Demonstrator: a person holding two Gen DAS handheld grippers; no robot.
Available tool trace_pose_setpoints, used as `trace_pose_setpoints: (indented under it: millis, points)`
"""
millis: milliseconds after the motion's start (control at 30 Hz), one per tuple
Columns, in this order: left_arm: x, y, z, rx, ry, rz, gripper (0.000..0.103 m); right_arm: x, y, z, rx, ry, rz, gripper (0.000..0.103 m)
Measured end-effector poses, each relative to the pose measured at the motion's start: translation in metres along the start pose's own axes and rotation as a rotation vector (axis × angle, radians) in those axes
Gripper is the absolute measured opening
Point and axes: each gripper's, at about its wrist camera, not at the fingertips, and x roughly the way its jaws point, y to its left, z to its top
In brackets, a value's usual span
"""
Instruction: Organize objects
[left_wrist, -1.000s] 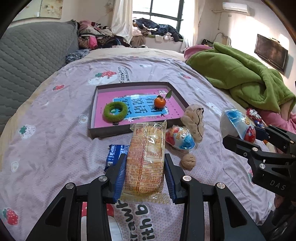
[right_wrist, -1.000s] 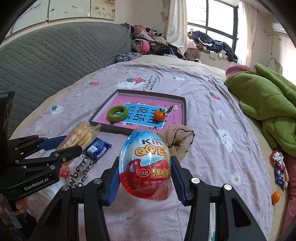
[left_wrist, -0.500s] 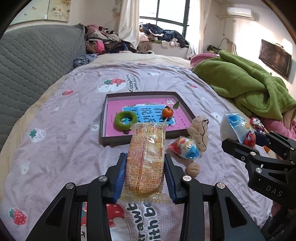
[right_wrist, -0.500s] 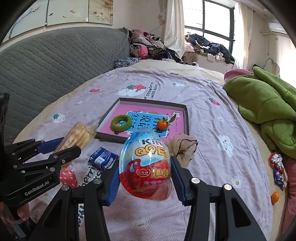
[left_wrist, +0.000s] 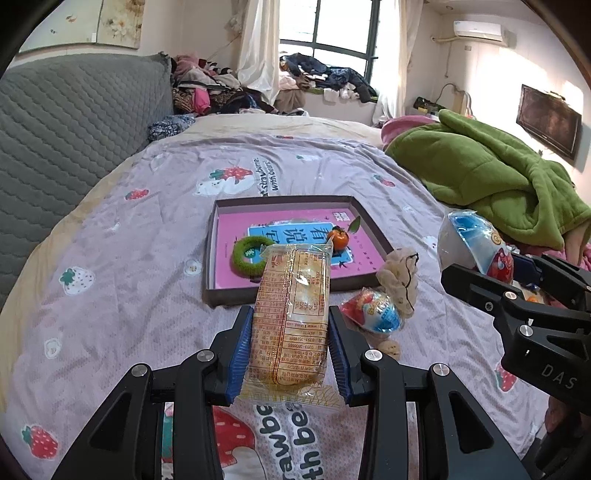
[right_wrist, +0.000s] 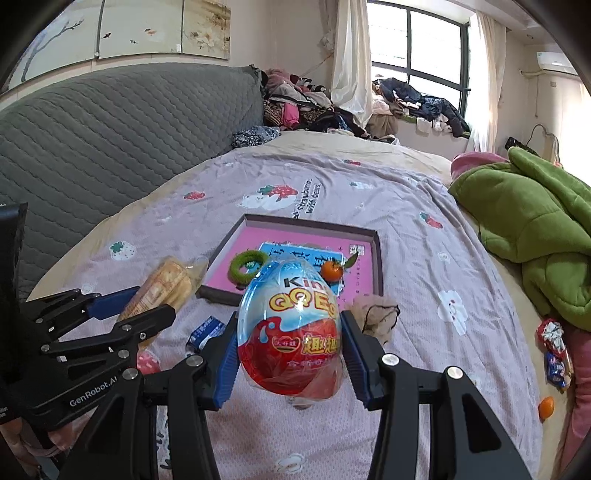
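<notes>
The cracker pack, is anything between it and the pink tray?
Nothing visible does. The cracker pack sits in the left tool just short of the tray, only bedsheet between.

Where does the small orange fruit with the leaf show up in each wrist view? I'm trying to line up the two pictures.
Left wrist view: the orange fruit sits just above centre, inside the tray, peeking past the top right corner of the held biscuit packet.
Right wrist view: the fruit is at centre, just above and right of the held egg toy.
Shared landmark: the green ring lies left of the fruit in both.
</notes>
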Motion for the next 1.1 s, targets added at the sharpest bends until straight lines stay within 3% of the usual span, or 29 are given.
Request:
trace_pose_setpoints:
  millis: [633,1100]
  points:
    - [0.039,0.023,0.034,-0.007,-0.006,0.014,0.04,0.032,-0.012,0.041,-0.012,-0.022,-0.013,0.051]
    - [0.091,0.04,0.065,-0.008,0.009,0.031,0.04,0.097,-0.004,0.062,-0.006,0.006,-0.005,0.05]
